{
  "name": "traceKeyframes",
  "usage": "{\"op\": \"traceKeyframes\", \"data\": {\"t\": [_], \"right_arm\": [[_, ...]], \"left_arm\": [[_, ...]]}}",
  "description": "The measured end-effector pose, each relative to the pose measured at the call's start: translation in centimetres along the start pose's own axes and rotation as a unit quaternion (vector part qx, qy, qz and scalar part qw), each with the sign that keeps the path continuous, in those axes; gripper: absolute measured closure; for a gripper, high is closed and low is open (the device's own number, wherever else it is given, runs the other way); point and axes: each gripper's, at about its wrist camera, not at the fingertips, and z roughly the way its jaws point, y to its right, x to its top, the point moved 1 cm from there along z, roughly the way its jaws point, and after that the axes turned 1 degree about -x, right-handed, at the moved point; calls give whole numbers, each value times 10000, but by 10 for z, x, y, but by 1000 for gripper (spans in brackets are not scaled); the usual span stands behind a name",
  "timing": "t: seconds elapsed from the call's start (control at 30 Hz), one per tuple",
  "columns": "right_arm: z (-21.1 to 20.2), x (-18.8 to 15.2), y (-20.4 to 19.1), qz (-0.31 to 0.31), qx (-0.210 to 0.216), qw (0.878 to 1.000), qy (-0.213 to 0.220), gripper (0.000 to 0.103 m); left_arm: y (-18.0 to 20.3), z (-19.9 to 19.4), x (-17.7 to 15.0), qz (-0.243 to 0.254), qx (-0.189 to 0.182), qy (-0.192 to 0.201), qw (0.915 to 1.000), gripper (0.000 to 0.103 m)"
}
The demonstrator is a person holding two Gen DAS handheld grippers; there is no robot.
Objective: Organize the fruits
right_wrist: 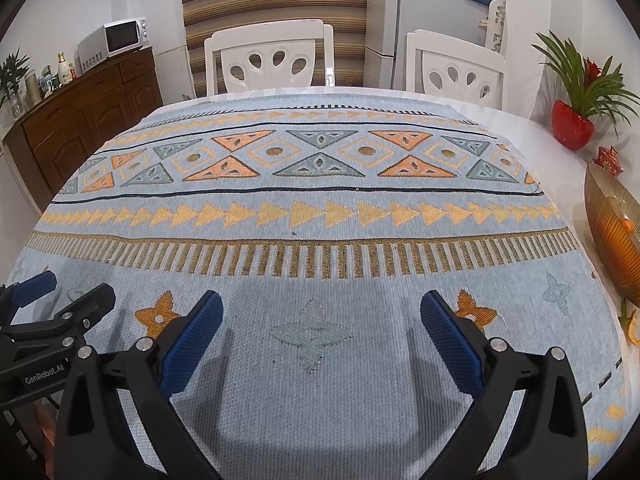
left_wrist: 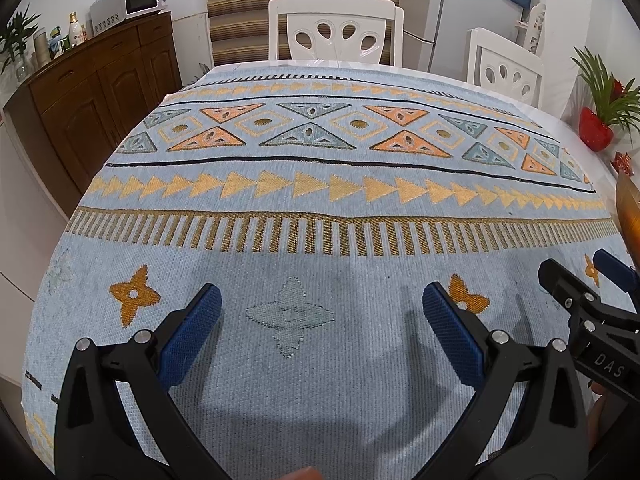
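Note:
An amber ribbed glass bowl [right_wrist: 614,236] stands at the table's right edge, with a bit of orange fruit [right_wrist: 626,225] showing inside it. An orange piece [right_wrist: 633,328] lies on the table just below the bowl. In the left wrist view only the bowl's edge [left_wrist: 628,208] shows at far right. My left gripper [left_wrist: 322,312] hovers open over the blue patterned tablecloth [left_wrist: 320,184], holding nothing. My right gripper [right_wrist: 322,320] is open too, also empty, beside the left one [right_wrist: 60,304].
Two white chairs [right_wrist: 272,58] [right_wrist: 454,68] stand at the table's far side. A red vase with a green plant [right_wrist: 572,124] and a small red ornament [right_wrist: 608,160] sit at the right. A wooden sideboard with a microwave [right_wrist: 114,42] lines the left wall.

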Motion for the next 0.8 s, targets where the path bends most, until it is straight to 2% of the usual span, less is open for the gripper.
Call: {"op": "traceKeyframes", "data": {"t": [0.63,0.8], "right_arm": [[0,1,-1,3,5,10000,-13,5],[8,0,-1,-1,20,9997,-255,5]], "left_arm": [[-3,3,1,-64,-34,-88,9999,3],[-4,11,2,-57,-15,-286,9996,3]]}}
